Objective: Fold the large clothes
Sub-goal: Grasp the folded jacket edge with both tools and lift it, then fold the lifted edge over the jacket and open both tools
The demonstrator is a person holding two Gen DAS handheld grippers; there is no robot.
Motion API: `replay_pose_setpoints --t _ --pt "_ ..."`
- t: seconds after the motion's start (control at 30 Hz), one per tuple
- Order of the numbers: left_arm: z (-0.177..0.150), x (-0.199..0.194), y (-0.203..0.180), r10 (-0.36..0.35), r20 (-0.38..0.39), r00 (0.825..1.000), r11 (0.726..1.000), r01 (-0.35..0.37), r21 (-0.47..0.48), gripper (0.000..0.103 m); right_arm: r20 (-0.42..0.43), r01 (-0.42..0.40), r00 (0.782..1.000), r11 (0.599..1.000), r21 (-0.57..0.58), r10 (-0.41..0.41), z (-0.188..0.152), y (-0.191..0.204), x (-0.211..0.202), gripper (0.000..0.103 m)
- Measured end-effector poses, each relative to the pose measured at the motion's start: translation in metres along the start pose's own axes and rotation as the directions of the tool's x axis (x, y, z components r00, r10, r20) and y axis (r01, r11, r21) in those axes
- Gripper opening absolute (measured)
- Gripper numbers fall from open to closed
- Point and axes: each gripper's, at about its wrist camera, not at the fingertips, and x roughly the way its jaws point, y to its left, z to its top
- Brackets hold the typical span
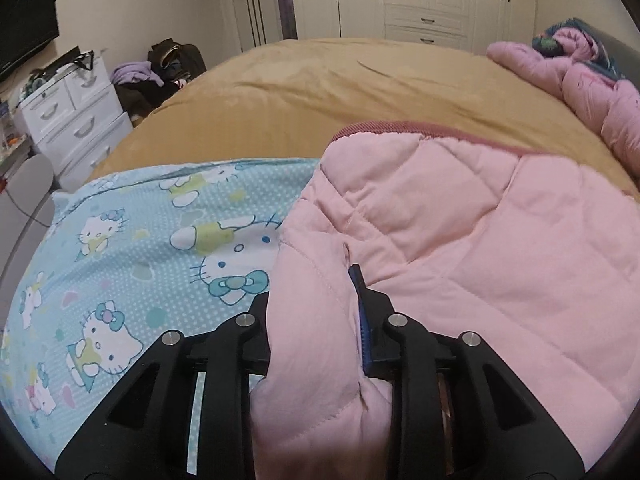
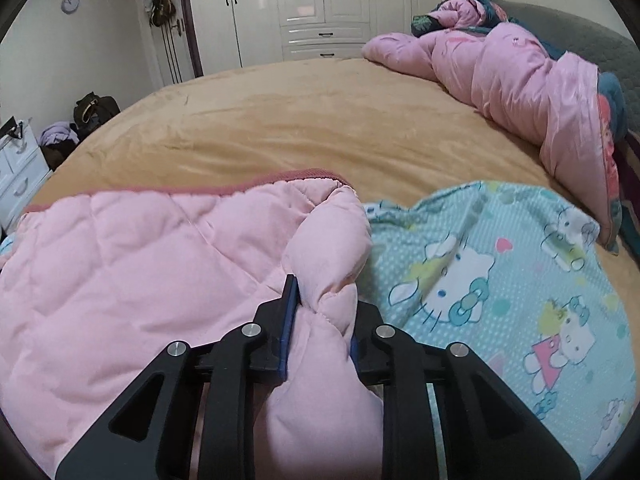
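A pale pink quilted garment (image 1: 460, 232) with a darker pink ribbed hem lies on a light blue cat-print sheet (image 1: 132, 248) spread on the bed. My left gripper (image 1: 316, 304) is shut on a thick fold at the garment's left edge, the padded cloth bulging between its black fingers. In the right wrist view the same pink garment (image 2: 132, 264) fills the left half, and my right gripper (image 2: 324, 308) is shut on a bunched roll of its right edge. The cat-print sheet (image 2: 492, 276) shows to the right of it.
The bed is covered by a tan blanket (image 1: 320, 96). A crumpled pink duvet (image 2: 512, 84) lies at the far right by the headboard. A white drawer unit (image 1: 72, 116) and a pile of bags stand left of the bed; white wardrobes (image 2: 320, 8) line the far wall.
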Motion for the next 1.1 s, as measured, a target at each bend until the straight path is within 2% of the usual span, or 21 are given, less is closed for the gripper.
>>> replay_pose_setpoints --t 0.13,0.27,0.37,0.63,0.67,0.7,0.73,0.77,0.8,0.87,0.97,1.03,1.07,1.1 --pt "-0.002 0.008 -0.003 0.004 -0.005 1.000 1.000 -0.004 0.016 0.021 -0.037 -0.003 0.999 1.000 0.017 0.004 -0.004 -0.001 0.012 0.026" --pt "-0.004 0.017 -0.005 0.000 -0.012 1.000 1.000 0.000 0.018 0.022 -0.094 -0.046 0.994 0.997 0.059 0.052 -0.007 -0.007 0.026 0.030" --pt "-0.007 0.022 -0.005 -0.012 -0.023 1.000 1.000 0.012 0.019 0.022 -0.099 -0.061 0.993 0.995 0.080 0.069 -0.009 -0.010 0.029 0.032" --pt "-0.011 0.015 -0.002 -0.023 -0.030 0.999 0.999 0.024 0.047 0.027 -0.114 0.003 0.994 0.998 0.062 0.004 -0.009 0.001 0.021 0.034" --pt "-0.012 0.012 0.000 -0.024 -0.029 0.999 0.999 0.025 0.047 0.032 -0.111 0.016 0.994 0.998 0.065 -0.008 -0.011 0.002 0.017 0.037" --pt "-0.013 0.008 0.005 -0.021 -0.028 0.999 0.999 0.022 0.037 0.036 -0.108 0.039 0.994 0.997 0.070 -0.032 -0.012 0.001 0.012 0.047" --pt "-0.014 0.005 0.008 -0.016 -0.027 1.000 0.999 0.017 0.027 0.051 -0.107 0.068 0.993 0.994 0.088 -0.058 -0.014 -0.002 0.007 0.052" --pt "-0.016 -0.001 0.015 -0.017 -0.023 1.000 1.000 0.017 0.010 0.065 -0.109 0.096 0.991 0.989 0.116 -0.083 -0.014 -0.007 0.003 0.070" --pt "-0.017 -0.005 0.020 -0.022 -0.019 1.000 1.000 0.022 0.002 0.070 -0.102 0.124 0.989 0.981 0.149 -0.110 -0.016 -0.012 -0.006 0.087" --pt "-0.021 -0.017 0.026 -0.009 0.003 1.000 1.000 0.009 0.015 0.079 -0.044 0.109 0.994 0.979 0.175 -0.103 -0.020 -0.017 -0.028 0.089" --pt "-0.027 -0.049 0.030 0.002 0.073 0.997 1.000 -0.003 0.018 0.081 0.064 0.066 0.995 0.995 0.072 -0.071 -0.031 0.002 -0.074 0.089" --pt "-0.030 -0.075 0.024 -0.031 0.121 0.992 0.999 0.029 0.017 0.086 0.111 -0.008 0.994 1.000 0.005 0.007 -0.043 0.019 -0.105 0.092" --pt "-0.032 -0.086 0.019 -0.048 0.142 0.989 0.999 0.045 0.025 0.088 0.123 -0.040 0.992 0.999 -0.023 0.042 -0.048 0.026 -0.115 0.098" --pt "-0.034 -0.098 0.010 -0.068 0.158 0.985 0.997 0.064 0.033 0.089 0.119 -0.074 0.990 0.995 -0.059 0.081 -0.055 0.036 -0.125 0.099"
